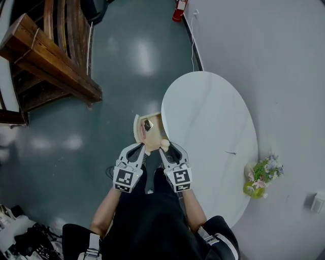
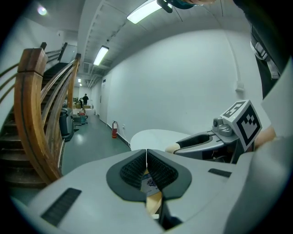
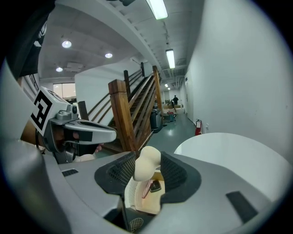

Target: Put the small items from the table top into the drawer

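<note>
Drawer (image 1: pixel 136 128) open; right hand-held gripper (image 3: pixel 146 172) clamps cream knob (image 3: pixel 147 161).

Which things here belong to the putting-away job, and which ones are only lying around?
For the job: the open drawer, the dark item inside it, the cream lump held in the right claw, the white table.
Lying about: the flowers by the wall, the wooden staircase, the red fire extinguisher.

Jaws of right gripper (image 3: pixel 147 159) clamp cream item (image 3: pixel 145 170), seemingly above open drawer (image 3: pixel 131 194).
</note>
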A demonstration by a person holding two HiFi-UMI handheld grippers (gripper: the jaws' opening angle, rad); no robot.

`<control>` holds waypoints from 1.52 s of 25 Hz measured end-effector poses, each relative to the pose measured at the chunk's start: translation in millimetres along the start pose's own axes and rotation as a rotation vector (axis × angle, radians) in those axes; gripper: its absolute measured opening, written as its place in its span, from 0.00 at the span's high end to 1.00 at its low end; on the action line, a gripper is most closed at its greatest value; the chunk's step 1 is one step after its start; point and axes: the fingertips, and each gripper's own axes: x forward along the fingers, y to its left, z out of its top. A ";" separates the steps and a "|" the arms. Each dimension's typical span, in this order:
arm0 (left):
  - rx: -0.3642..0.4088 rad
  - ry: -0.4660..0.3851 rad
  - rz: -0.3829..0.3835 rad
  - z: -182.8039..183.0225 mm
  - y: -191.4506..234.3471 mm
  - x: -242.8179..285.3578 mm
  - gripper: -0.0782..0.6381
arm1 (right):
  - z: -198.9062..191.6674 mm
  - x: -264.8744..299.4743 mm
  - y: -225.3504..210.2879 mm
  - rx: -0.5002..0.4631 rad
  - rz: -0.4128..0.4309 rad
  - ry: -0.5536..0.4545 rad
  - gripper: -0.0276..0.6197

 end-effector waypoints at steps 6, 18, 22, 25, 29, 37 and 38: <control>-0.038 0.031 0.016 -29.9 18.1 7.6 0.86 | -23.4 31.1 10.9 -0.002 0.041 0.047 0.66; -0.130 0.121 0.035 -106.8 40.1 23.5 0.86 | -94.3 69.4 15.1 0.039 0.061 0.162 0.66; -0.154 0.142 0.032 -129.9 46.1 30.5 0.86 | -114.2 84.6 13.2 0.044 0.059 0.189 0.66; -0.163 0.149 0.032 -139.2 50.7 35.4 0.86 | -123.8 94.5 11.8 0.044 0.062 0.204 0.66; -0.169 0.149 0.034 -141.5 54.2 37.3 0.86 | -128.7 104.9 13.1 0.029 0.072 0.215 0.66; -0.179 0.159 0.044 -144.8 63.8 41.9 0.86 | -144.5 140.6 11.3 0.043 0.070 0.253 0.66; -0.179 0.160 0.044 -144.7 64.3 42.4 0.86 | -148.2 145.4 11.0 0.042 0.070 0.260 0.66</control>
